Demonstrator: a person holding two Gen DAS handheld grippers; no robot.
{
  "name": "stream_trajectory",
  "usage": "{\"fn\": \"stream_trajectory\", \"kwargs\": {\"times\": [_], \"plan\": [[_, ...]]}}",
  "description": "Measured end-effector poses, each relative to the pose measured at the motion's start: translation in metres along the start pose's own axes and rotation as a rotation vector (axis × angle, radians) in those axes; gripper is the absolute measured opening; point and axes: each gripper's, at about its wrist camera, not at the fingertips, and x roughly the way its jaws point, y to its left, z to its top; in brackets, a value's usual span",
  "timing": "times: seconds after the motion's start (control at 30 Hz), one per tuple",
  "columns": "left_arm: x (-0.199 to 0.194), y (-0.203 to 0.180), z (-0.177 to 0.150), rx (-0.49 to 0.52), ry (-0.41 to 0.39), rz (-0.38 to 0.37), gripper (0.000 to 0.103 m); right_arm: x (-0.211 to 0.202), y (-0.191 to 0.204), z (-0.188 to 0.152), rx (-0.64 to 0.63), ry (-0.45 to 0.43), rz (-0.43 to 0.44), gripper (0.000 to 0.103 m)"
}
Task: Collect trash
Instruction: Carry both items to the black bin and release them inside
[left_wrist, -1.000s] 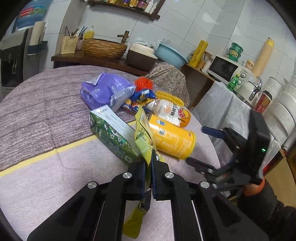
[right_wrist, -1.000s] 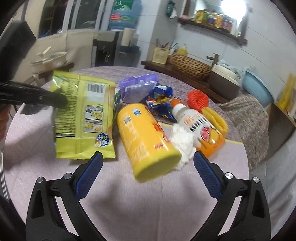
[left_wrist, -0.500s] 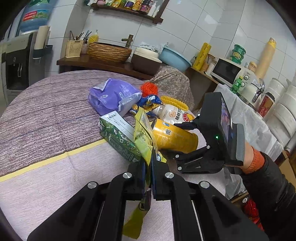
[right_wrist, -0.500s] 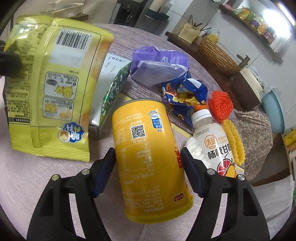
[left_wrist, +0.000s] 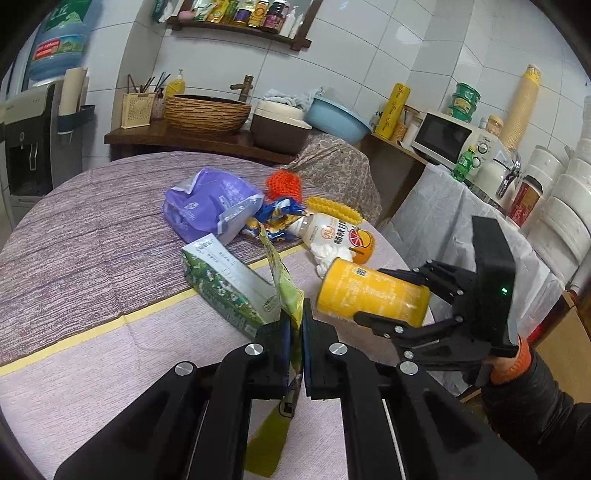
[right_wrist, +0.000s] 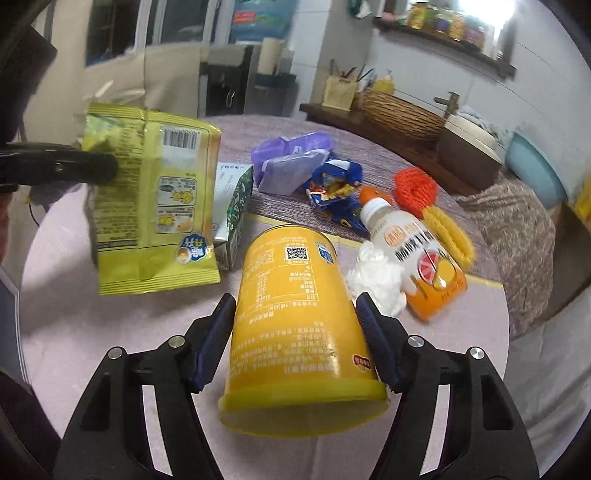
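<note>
My left gripper (left_wrist: 294, 325) is shut on a yellow-green snack packet (left_wrist: 284, 291) and holds it edge-on above the table; the packet's printed back shows in the right wrist view (right_wrist: 151, 206). My right gripper (right_wrist: 295, 325) is shut on a yellow canister (right_wrist: 295, 325) and holds it lifted off the table; the canister also shows in the left wrist view (left_wrist: 369, 293). On the round table lie a green carton (left_wrist: 229, 284), a purple bag (left_wrist: 210, 210), a blue wrapper (left_wrist: 275, 218), a juice bottle (left_wrist: 332, 236) and a white tissue wad (right_wrist: 376, 277).
An orange mesh scrubber (left_wrist: 282, 182) and a yellow one (left_wrist: 332, 206) lie at the table's far edge (left_wrist: 388, 254). Behind stand a wooden counter with a wicker basket (left_wrist: 205, 112), a water dispenser (left_wrist: 29, 144) and a side table with a microwave (left_wrist: 443, 138).
My right gripper closed around the yellow canister and raised it off the table, pulling it back toward the near edge. The left gripper kept hold of the packet.
</note>
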Motion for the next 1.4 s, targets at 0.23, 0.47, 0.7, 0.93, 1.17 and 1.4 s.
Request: {"fn": "stream_trajectory", "kwargs": {"times": [0.23,0.47,0.7,0.93,1.17,1.4], "plan": [[0.012,-0.035,0.011,0.055,0.004,-0.042,0.006,-0.035,-0.018,-0.035,0.146,-0.069,0.006,0.067],[0.033,-0.074,0.027,0.130,0.011,-0.082,0.006,-0.066,-0.043,-0.068,0.262,-0.137,-0.023,0.067],[0.066,-0.136,0.050,0.239,0.037,-0.164,0.006,-0.099,-0.085,-0.102,0.367,-0.178,-0.133,0.067],[0.142,-0.223,0.067,0.348,0.135,-0.247,0.006,-0.144,-0.141,-0.155,0.483,-0.179,-0.339,0.067],[0.256,-0.303,0.036,0.416,0.325,-0.239,0.006,-0.170,-0.198,-0.216,0.595,-0.117,-0.539,0.067],[0.369,-0.335,-0.017,0.428,0.536,-0.150,0.006,-0.163,-0.240,-0.272,0.713,-0.049,-0.587,0.067]]}}
